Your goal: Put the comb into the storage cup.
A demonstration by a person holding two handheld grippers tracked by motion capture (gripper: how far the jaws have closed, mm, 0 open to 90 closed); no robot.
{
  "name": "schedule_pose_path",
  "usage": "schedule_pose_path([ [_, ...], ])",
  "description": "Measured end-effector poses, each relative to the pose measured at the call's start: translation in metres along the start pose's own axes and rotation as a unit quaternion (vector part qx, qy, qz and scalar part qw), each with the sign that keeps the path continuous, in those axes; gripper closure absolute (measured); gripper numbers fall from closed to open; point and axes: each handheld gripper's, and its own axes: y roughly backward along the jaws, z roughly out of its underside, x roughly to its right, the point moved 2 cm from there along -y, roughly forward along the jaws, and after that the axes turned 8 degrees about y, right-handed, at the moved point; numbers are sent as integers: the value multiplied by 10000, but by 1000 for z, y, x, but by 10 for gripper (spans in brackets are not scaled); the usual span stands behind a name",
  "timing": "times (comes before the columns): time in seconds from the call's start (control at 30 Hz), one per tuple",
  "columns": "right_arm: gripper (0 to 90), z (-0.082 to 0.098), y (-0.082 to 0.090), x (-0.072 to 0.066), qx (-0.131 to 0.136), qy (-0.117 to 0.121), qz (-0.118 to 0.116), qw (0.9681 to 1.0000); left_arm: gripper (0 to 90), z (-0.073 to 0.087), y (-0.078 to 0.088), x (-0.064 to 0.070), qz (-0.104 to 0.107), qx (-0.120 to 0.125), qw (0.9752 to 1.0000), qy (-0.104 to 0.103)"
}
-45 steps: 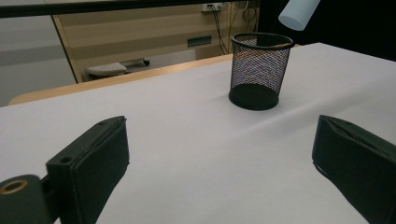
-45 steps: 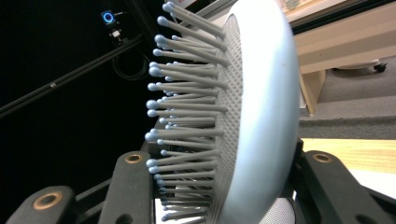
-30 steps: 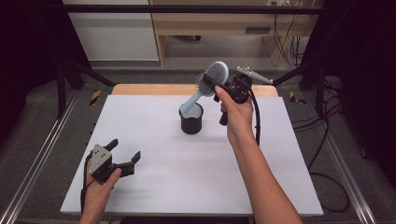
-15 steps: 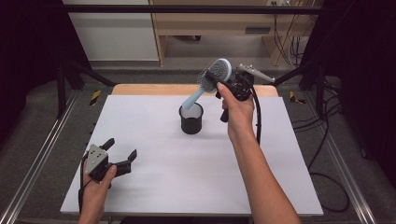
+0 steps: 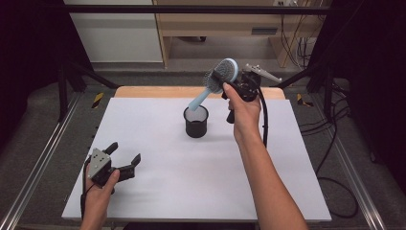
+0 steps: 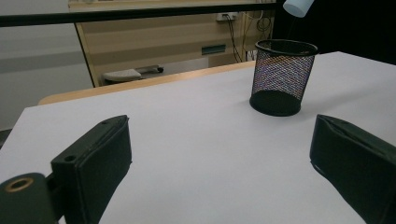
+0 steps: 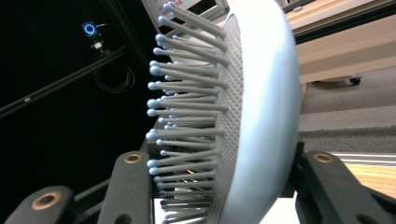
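Note:
A light blue hairbrush (image 5: 218,79) hangs tilted above a black mesh cup (image 5: 196,121) at the back middle of the white table. Its handle end (image 6: 299,6) points down toward the cup's mouth. My right gripper (image 5: 229,79) is shut on the brush head (image 7: 243,107), one jaw on the bristle side and one on the smooth back. My left gripper (image 5: 125,157) rests low at the table's front left, jaws open and empty. In the left gripper view the cup (image 6: 281,77) stands ahead to the right of its open jaws.
The white table top (image 5: 201,177) has a wooden strip (image 5: 158,92) along its far edge. Metal rails (image 5: 43,158) run down both sides. A cable (image 5: 264,120) trails from the right gripper along the forearm. A wooden cabinet (image 5: 220,24) stands behind the table.
The left hand and its gripper slid a little toward the table's front left corner. The right gripper with the brush stays in place.

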Motion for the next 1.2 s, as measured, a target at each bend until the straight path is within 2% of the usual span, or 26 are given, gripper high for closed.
schedule_pose_path([
  [0.3,540,2,-2,4,-59,72,87,9999,57,1,-1,1,67,-27,9999,90],
  [0.53,538,4,-4,8,-94,85,158,9998,57,1,-1,1,83,-28,9999,82],
  [1.2,534,15,-15,8,-312,369,328,9983,57,0,0,1,34,-9,10000,46],
])
